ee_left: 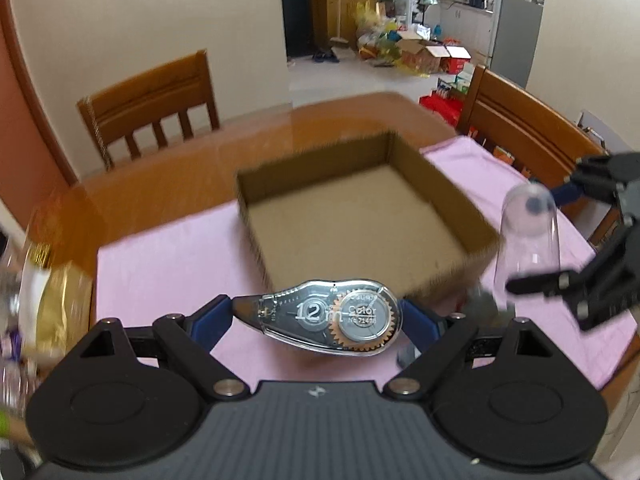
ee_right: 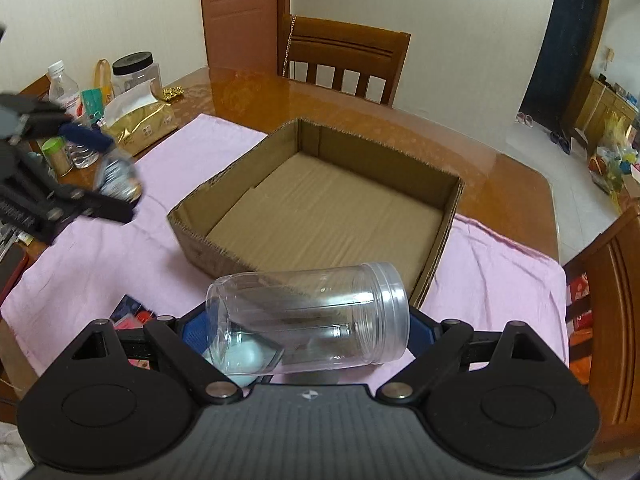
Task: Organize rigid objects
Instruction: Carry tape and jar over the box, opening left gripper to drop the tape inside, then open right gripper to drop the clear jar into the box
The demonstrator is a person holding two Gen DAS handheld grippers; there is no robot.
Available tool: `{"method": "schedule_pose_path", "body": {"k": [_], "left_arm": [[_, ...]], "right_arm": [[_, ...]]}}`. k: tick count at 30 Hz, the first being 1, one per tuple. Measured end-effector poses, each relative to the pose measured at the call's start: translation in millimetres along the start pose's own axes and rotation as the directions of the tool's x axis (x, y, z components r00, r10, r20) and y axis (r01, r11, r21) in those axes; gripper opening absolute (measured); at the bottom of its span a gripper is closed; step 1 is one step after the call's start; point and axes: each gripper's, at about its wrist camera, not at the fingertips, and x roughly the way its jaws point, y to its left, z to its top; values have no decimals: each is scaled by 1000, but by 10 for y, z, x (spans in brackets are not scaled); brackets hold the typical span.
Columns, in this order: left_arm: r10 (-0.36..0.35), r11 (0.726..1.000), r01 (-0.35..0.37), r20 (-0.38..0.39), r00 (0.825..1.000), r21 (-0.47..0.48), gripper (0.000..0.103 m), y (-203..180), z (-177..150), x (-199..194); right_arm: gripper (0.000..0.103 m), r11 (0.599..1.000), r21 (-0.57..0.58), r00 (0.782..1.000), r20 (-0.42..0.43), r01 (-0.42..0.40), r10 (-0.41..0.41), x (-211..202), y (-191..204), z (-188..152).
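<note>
Cardboard box [ee_right: 320, 200] sits open-topped and bare inside at mid-frame on the pink cloth [ee_right: 500, 280] covering the desk [ee_right: 360, 96], evidently the place for the items. Lower centre of the right view, the right hand-held gripper [ee_right: 308, 332] clamps a clear plastic jar [ee_right: 312, 316] lying sideways. Lower centre of the left view, the left hand-held gripper [ee_left: 320, 320] pinches a correction tape dispenser [ee_left: 332, 320] end to end, both poised near the box's front wall, probably for dropping in.
</note>
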Motion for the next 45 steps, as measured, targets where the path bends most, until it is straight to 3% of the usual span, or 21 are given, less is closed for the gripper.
{"method": "schedule_pose_path", "body": {"k": [9, 17, 22, 27, 34, 45], "left_arm": [[9, 1000, -9, -13, 1000, -19, 89, -83, 579, 843], [25, 998, -29, -66, 998, -64, 89, -39, 745, 1404], [73, 995, -75, -31, 997, -67, 91, -32, 818, 1528], [78, 990, -79, -13, 997, -114, 94, 64, 853, 1489], [77, 985, -72, 23, 997, -154, 98, 138, 708, 1121], [170, 952, -150, 53, 984, -266, 101, 350, 249, 469]], "right_arm": [[94, 1000, 6, 1000, 25, 0, 0, 130, -191, 189], [94, 999, 40, 1000, 14, 5, -6, 220, -331, 225], [94, 999, 51, 1000, 10, 13, -14, 263, -386, 261], [94, 998, 59, 1000, 10, 16, -17, 308, -390, 303], [94, 999, 51, 1000, 5, 17, -17, 394, -388, 368], [94, 998, 68, 999, -35, 13, -10, 873, -465, 723]]}}
